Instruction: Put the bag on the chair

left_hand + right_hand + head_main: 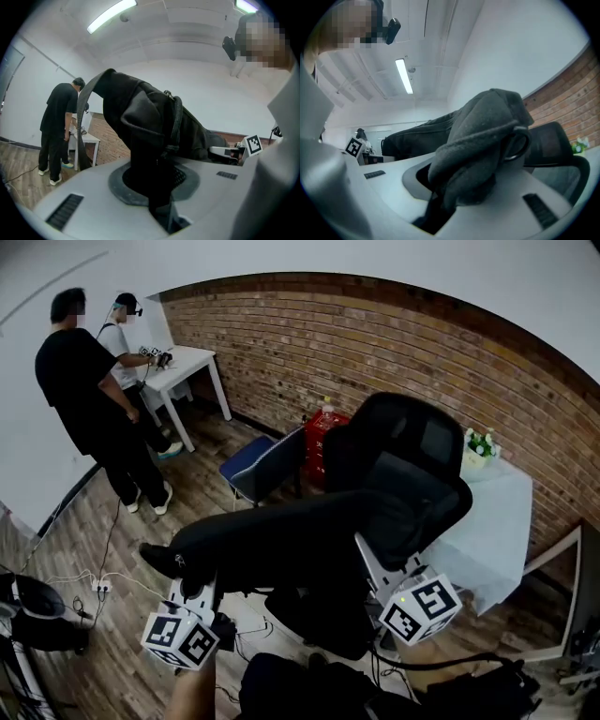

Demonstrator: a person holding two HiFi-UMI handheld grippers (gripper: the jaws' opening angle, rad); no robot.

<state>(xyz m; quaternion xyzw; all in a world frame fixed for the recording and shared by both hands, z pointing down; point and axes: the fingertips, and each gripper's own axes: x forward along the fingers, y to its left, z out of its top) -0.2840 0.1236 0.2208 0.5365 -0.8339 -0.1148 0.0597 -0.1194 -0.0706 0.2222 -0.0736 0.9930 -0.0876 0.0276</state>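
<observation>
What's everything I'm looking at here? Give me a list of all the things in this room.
bag: one, black, stretched between the two grippers, in front of the office chair
office chair: one, black, centre right
small chair: one, blue, near the brick wall
container: one, red, beside the small chair
table: one, white, far left corner
covered table: one, white cloth, right
flowers: one bunch, white and green, on the covered table
person in black: one, at the white table
person in white top: one, at the white table
power strip: one, white, on the floor, left
left hand-held gripper: one, grey, shut on the bag
right hand-held gripper: one, grey, shut on the bag
</observation>
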